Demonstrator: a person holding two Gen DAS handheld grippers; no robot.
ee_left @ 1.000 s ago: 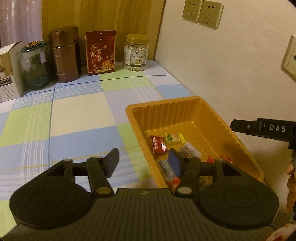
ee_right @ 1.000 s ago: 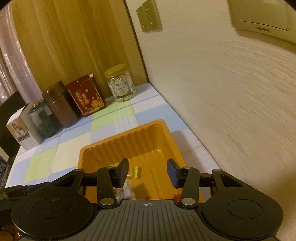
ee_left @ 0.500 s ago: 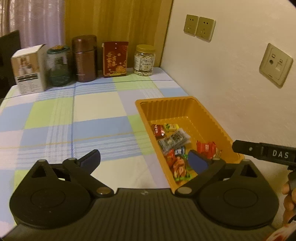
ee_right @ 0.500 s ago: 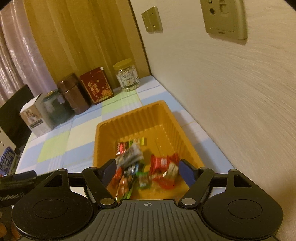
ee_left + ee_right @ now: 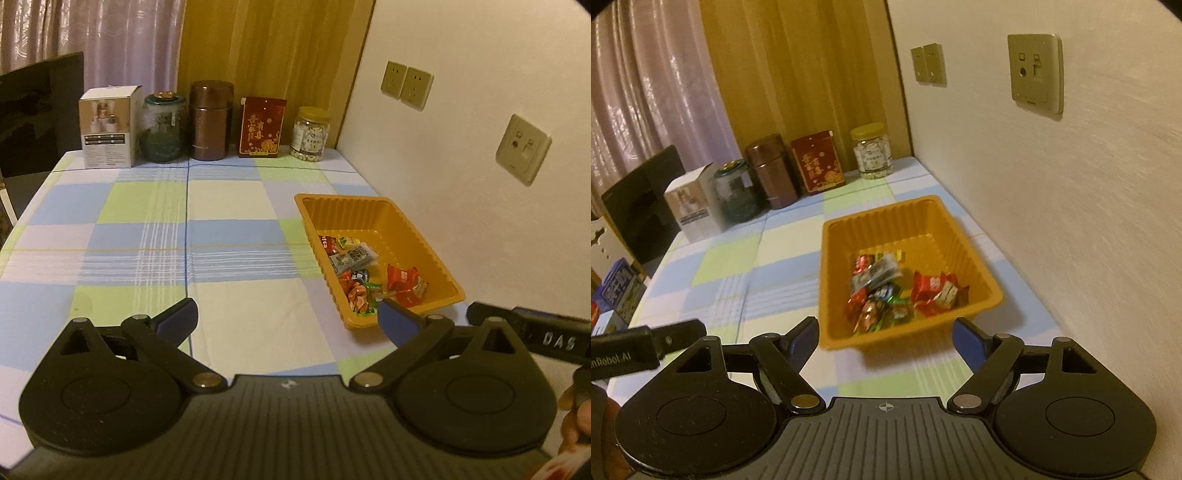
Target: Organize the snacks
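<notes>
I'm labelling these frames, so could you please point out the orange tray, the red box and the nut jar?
orange tray [image 5: 439,264]: left wrist view, right wall.
red box [image 5: 261,127]: left wrist view, front face.
nut jar [image 5: 872,158]: right wrist view, label.

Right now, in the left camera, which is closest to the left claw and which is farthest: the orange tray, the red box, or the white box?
1. Orange tray: just ahead of the left claw, on its right.
2. Red box: back row, toward the right.
3. White box: back row, far left. It's close to a tie with the red box.
</notes>
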